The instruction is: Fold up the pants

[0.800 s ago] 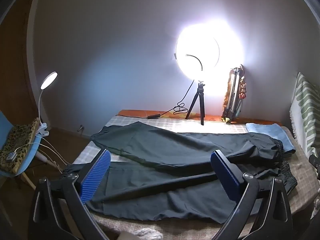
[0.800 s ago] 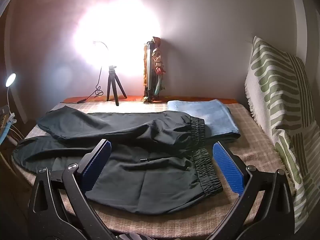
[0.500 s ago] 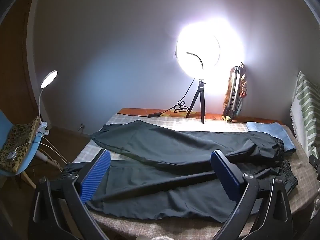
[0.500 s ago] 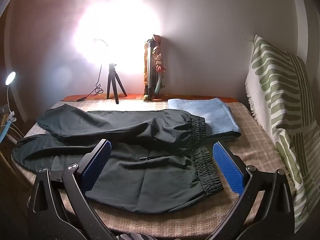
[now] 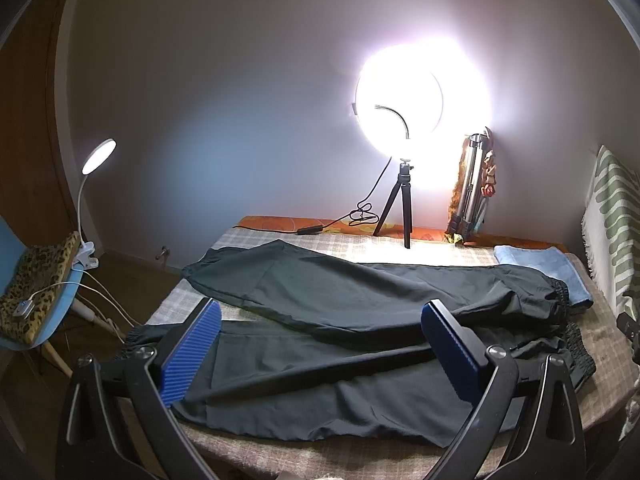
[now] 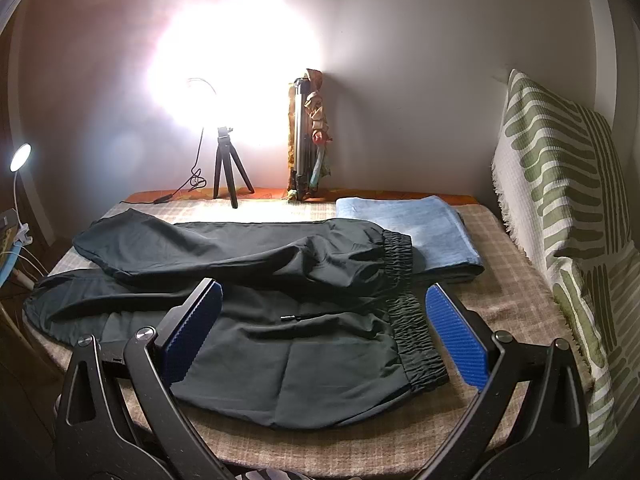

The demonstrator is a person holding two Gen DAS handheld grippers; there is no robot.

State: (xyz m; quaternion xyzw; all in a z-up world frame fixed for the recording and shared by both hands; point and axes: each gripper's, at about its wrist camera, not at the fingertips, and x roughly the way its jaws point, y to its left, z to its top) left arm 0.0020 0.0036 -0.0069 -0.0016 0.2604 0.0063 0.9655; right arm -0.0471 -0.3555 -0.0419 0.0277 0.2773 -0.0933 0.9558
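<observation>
Lying spread across checked cloth surface (image 6: 500,308): dark pants (image 6: 280,344), waistband at right, legs running left, far leg partly overlapping near one. Left tongs (image 5: 320,352) hovering spread above leg end, gripping nothing. Right tongs (image 6: 324,332) hovering spread above waistband, gripping nothing. Fabric looking thin, smooth, limp, likely slippery and light; gathered elastic waistband (image 6: 416,336) and leg hems seeming firmest holds. Folded blue towel (image 6: 408,224) sitting just beyond waistband.
</observation>
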